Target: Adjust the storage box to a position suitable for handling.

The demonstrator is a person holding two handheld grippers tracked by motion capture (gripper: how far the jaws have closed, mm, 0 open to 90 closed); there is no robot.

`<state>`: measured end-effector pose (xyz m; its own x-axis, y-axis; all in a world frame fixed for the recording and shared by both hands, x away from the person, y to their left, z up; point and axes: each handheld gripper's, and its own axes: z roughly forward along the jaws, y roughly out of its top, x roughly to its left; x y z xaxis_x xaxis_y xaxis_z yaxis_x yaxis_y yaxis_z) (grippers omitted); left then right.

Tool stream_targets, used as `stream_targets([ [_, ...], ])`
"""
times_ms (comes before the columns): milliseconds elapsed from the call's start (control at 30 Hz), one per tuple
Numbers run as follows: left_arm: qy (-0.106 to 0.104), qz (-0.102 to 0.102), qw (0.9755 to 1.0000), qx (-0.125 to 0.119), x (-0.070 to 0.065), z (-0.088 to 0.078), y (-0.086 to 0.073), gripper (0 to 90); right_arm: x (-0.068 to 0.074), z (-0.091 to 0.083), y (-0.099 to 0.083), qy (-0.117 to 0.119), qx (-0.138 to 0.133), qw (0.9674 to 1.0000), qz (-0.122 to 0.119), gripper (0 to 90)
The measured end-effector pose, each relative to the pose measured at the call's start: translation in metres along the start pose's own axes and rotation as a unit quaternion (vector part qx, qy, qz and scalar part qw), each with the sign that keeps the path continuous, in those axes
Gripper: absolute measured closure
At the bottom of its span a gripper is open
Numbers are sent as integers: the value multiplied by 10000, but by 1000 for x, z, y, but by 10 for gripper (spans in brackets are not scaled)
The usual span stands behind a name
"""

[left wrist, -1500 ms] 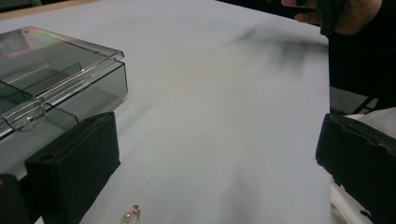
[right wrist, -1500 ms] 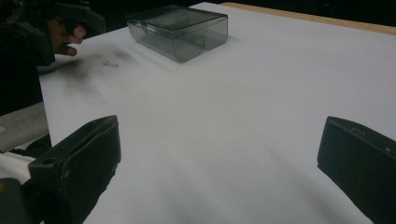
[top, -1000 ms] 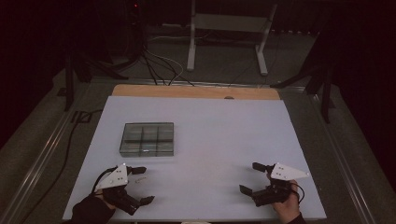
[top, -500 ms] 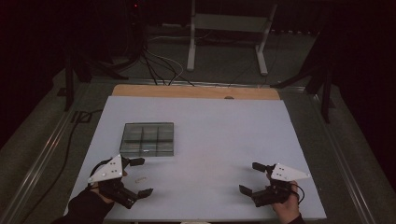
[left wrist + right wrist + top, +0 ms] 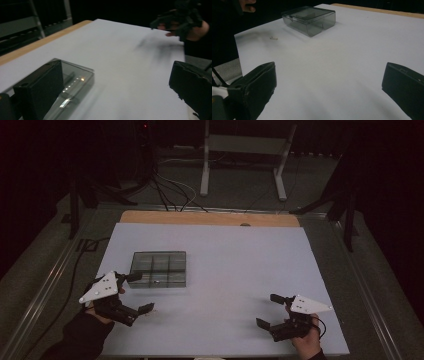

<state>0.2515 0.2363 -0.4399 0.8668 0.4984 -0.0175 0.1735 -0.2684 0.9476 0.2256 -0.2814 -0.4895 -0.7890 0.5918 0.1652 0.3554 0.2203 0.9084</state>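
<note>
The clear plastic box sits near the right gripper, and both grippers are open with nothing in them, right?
Not quite: in the high view the clear plastic box sits near the left gripper, not the right gripper. Both are open and empty.

Dim lab or recording studio, black surroundings, white-topped desk (image 5: 225,270) with wooden far edge, metal stand legs (image 5: 242,165) behind it, loose cables (image 5: 167,195) on grey floor, dark tripod legs at both sides

Clear box (image 5: 309,20) (small screw (image 5: 273,38) nearby) beyond parted jaws
</note>
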Motion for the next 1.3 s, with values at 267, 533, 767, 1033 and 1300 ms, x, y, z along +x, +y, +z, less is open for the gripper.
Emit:
stream_targets([
  [267, 674, -334, 9966, 332, 28, -5, -10, 9, 1, 1, 0, 9, 18, 10000, -42, 0],
  [533, 1198, -822, 9866, 736, 54, -3, -22, 19, 0, 1, 0, 30, 20, 10000, -7, 0],
  [767, 1494, -1080, 9799, 764, 71, -8, -29, 79, 1, 2, 0, 41, 40, 10000, -31, 0],
  [1033, 1978, -1236, 9675, 979, 90, -13, -35, 336, 1, 2, 0, 26, 52, 10000, -38, 0],
  [1300, 2535, -1537, 9426, 1538, 108, -1, -49, 546, 1, 3, -1, 34, 82, 10000, -25, 0],
])
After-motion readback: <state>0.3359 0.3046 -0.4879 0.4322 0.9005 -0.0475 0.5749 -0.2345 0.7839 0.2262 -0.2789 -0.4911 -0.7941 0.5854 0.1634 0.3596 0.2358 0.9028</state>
